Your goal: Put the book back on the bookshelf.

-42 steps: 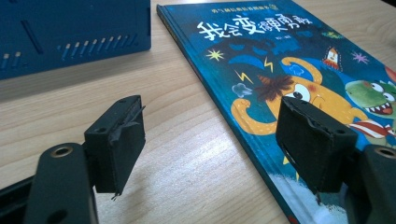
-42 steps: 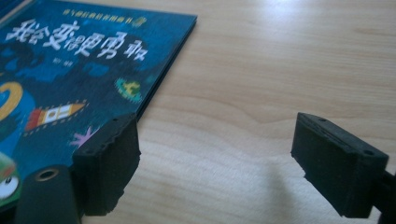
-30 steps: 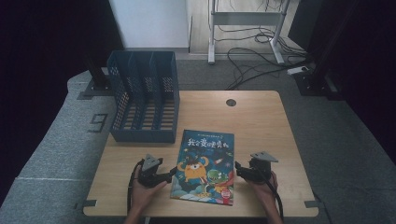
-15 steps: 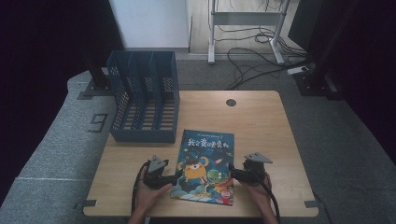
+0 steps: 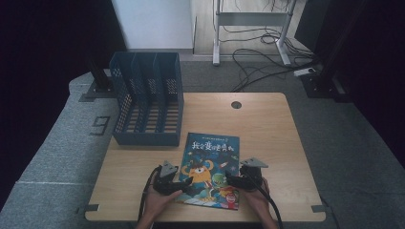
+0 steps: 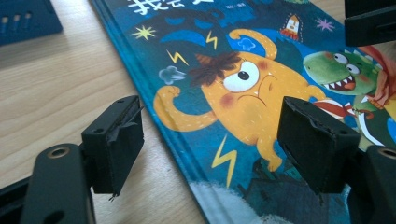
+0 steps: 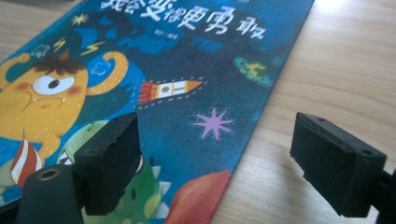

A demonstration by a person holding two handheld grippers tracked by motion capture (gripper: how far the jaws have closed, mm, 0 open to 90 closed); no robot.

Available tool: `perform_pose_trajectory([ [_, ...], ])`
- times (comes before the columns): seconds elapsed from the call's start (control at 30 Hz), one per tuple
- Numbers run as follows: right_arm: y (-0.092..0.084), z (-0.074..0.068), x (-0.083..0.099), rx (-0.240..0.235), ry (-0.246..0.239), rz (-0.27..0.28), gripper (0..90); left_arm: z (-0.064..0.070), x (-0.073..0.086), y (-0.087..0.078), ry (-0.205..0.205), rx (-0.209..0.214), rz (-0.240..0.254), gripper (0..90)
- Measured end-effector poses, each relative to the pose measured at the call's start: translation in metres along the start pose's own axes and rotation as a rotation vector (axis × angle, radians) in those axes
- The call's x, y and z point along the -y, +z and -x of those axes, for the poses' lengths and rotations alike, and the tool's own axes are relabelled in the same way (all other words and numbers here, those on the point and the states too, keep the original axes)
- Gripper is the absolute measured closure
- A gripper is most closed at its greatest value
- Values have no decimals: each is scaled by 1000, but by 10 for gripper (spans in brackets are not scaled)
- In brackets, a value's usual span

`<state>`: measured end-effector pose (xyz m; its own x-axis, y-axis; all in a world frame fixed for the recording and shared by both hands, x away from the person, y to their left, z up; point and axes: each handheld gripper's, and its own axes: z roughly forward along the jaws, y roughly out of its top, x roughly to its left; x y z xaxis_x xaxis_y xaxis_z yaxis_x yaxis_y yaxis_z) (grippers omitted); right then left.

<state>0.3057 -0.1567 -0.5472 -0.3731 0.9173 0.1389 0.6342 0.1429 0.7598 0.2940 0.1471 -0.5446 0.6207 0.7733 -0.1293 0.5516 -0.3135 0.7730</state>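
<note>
A picture book (image 5: 210, 164) with a blue cover and an orange monster lies flat on the wooden table (image 5: 267, 129) near its front edge. My left gripper (image 5: 185, 183) is open at the book's left edge. In the left gripper view the book (image 6: 243, 84) has its spine between the jaws of the left gripper (image 6: 212, 140), one jaw over bare wood and one over the cover. My right gripper (image 5: 233, 180) is open at the book's right edge. In the right gripper view the right gripper (image 7: 224, 163) straddles that edge of the book (image 7: 187, 70).
A dark blue slotted file holder (image 5: 148, 105) stands at the table's back left, and its corner (image 6: 23, 18) appears in the left gripper view. A round cable hole (image 5: 236, 104) sits at the back. Bare wood lies right of the book. Cables run on the floor behind.
Both grippers have slid inward from either side, so their jaws now straddle the book's left and right edges. The book has not moved.
</note>
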Motion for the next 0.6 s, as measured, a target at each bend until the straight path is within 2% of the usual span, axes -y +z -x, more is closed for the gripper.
perform_pose_trajectory([
  [0.17,6,-5,2,-4,-6,-25,139,2,-1,2,0,3,-10,224],
  [0.43,7,-9,2,-22,-6,-22,142,5,-2,5,0,6,-41,219],
  [0.6,7,-11,2,-38,-6,-21,144,8,-2,7,8,-12,-58,213],
])
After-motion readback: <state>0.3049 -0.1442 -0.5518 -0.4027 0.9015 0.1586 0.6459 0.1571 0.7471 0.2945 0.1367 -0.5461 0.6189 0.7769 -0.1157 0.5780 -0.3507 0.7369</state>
